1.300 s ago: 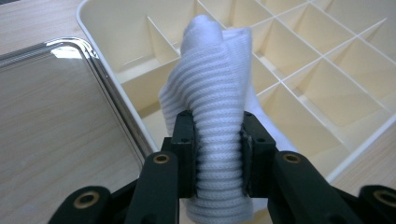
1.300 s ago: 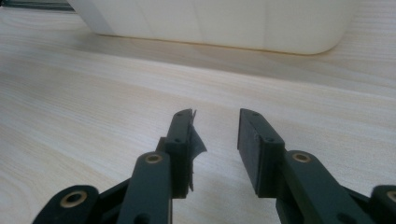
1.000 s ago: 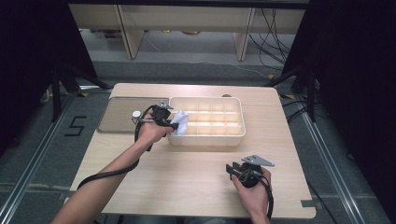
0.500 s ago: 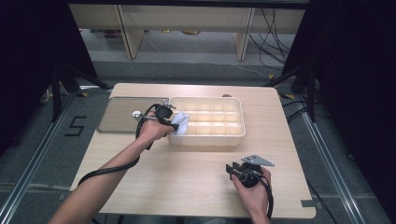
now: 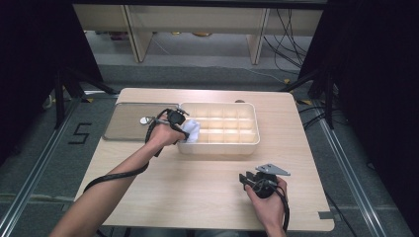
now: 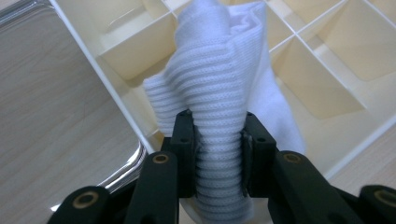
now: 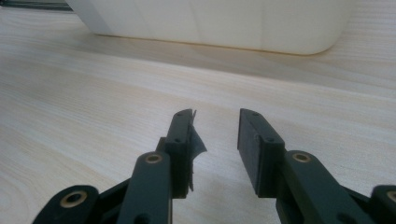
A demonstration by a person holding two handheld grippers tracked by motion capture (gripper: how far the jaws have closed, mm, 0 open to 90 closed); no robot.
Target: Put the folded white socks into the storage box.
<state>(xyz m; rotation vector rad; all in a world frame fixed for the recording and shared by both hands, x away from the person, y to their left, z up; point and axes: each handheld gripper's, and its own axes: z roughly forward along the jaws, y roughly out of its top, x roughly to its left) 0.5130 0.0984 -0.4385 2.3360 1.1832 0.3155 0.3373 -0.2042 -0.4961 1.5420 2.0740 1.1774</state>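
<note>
A white ribbed sock (image 6: 224, 107) hangs bunched over the near-left compartments of a cream divided organiser box (image 5: 232, 129). My left gripper (image 6: 219, 140) is shut on the sock, its black pads pressing the knit from both sides. In the high view that gripper (image 5: 184, 127) is at the box's left end, with the sock (image 5: 192, 130) draped just inside the wall. My right gripper (image 5: 249, 180) rests low on the wooden table (image 5: 197, 187) near the front right. In its own view the right gripper (image 7: 215, 133) stands open with nothing between its pads.
A flat metal tray (image 5: 133, 121) lies left of the box, with a small round object (image 5: 146, 120) on it. The box wall (image 7: 224, 23) rises ahead of the right gripper. Shelving and cables stand beyond the table's far edge.
The left hand has shifted a little with the sock at the box's left end. The right hand has stayed put.
</note>
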